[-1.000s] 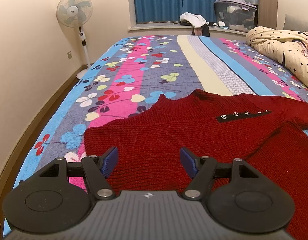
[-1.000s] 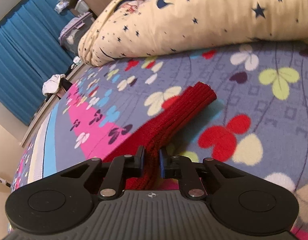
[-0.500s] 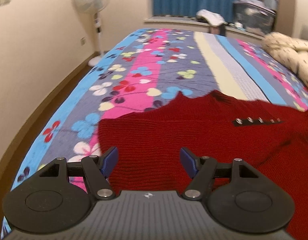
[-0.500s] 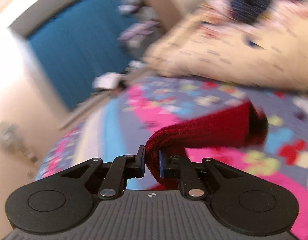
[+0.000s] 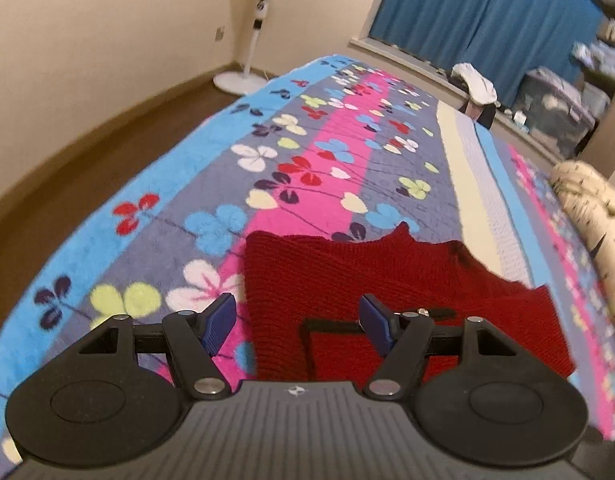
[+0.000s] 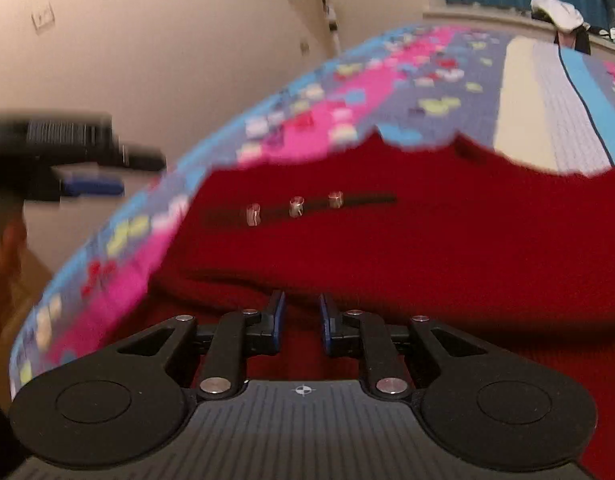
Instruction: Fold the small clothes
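A red knit sweater (image 5: 367, 276) lies on the flowered bedspread (image 5: 307, 160), one side folded over the body. My left gripper (image 5: 297, 322) is open and empty, hovering over the sweater's near left edge. In the right wrist view the sweater (image 6: 407, 248) fills the foreground, with a black button strip (image 6: 295, 206) across it. My right gripper (image 6: 301, 318) sits low over the sweater, jaws narrowly apart with red knit in the gap; the view is blurred. The left gripper shows as a dark blur at the left edge of the right wrist view (image 6: 67, 168).
A standing fan (image 5: 255, 32) stands on the floor past the bed's far left corner. A star-patterned cream quilt (image 5: 595, 216) lies bunched at the right. Blue curtains (image 5: 487, 20) and a sill with white clothes (image 5: 475, 84) and storage boxes are behind. The bed edge drops to brown floor at left.
My right gripper has carried the sleeve across and down onto the sweater's body, swinging to face the fan wall. My left gripper has shifted left and tilted, still open.
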`<state>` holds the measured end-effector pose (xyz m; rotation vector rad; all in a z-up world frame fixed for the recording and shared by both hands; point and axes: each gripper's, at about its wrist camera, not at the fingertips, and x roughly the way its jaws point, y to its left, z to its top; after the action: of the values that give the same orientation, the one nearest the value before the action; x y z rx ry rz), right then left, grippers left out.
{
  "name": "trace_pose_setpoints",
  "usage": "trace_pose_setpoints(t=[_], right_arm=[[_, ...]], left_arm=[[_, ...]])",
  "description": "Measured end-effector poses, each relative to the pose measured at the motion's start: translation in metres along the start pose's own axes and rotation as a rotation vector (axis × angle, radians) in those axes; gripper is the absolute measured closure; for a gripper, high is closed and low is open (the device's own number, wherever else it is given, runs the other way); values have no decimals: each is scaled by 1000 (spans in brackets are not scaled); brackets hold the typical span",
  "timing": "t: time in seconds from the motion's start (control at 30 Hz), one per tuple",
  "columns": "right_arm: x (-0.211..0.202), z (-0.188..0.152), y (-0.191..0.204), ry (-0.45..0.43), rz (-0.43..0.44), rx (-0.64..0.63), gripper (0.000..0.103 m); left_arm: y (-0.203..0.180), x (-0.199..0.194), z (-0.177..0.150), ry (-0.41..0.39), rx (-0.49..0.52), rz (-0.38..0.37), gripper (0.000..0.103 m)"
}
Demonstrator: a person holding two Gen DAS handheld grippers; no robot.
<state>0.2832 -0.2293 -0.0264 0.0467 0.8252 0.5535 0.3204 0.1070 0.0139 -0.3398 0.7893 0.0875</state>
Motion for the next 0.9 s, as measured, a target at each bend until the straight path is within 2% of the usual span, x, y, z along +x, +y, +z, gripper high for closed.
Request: trace_pose_setpoints(t=[0.07, 0.1, 0.2, 0.27, 0.33, 0.4, 0.43, 0.47, 0.5, 0.57, 0.63, 0.7, 0.73, 0.8, 0.83, 0.9], right_arm=[[-29, -1, -12, -13, -1, 22, 85], [-47, -2, -19, -29, -14, 26, 81], [-102, -8, -41, -90, -98, 15, 77], [-136, -13, -62, -138, -173, 11, 71], [-159, -27, -86, -187, -253, 34, 65], [-173, -51, -116, -240, -314, 143, 64], [-174, -64, -134, -226, -346, 225, 64], [-170, -70, -147, -149, -384, 282, 64], [-172, -69, -157, -140, -424, 330, 65], [-179, -72, -170, -202, -418, 397, 64], [-172, -74, -183, -161, -408, 425, 64], [-168, -75, -189, -124, -433, 435, 64], [-168, -76, -191, -123, -426, 445, 64], [-168, -78, -193, -117, -403, 460, 64], [-166, -79, -194, -103, -393, 459, 64], [-160, -82, -193, -66, -384, 441, 64]], left_arm=[[5, 2, 3, 17, -31, -44, 34], [7, 4, 3, 27, -44, -61, 40], [11, 19, 3, 93, -85, -118, 53], [11, 34, -1, 151, -104, -145, 54], [6, 46, -7, 198, -93, -137, 54], [-1, 56, -14, 224, -54, -79, 54], [-4, 59, -18, 234, -34, -61, 54], [-6, 60, -20, 233, -22, -58, 53], [-10, 61, -22, 231, -8, -61, 53], [-19, 65, -25, 234, 41, -84, 55], [-28, 65, -28, 202, 126, -66, 84], [-29, 52, -22, 106, 150, -57, 93], [-27, 38, -16, -1, 146, -27, 98], [-28, 23, -12, -131, 182, 38, 99], [-27, 25, -14, -125, 196, 58, 98], [-25, 38, -19, -17, 204, 31, 97]])
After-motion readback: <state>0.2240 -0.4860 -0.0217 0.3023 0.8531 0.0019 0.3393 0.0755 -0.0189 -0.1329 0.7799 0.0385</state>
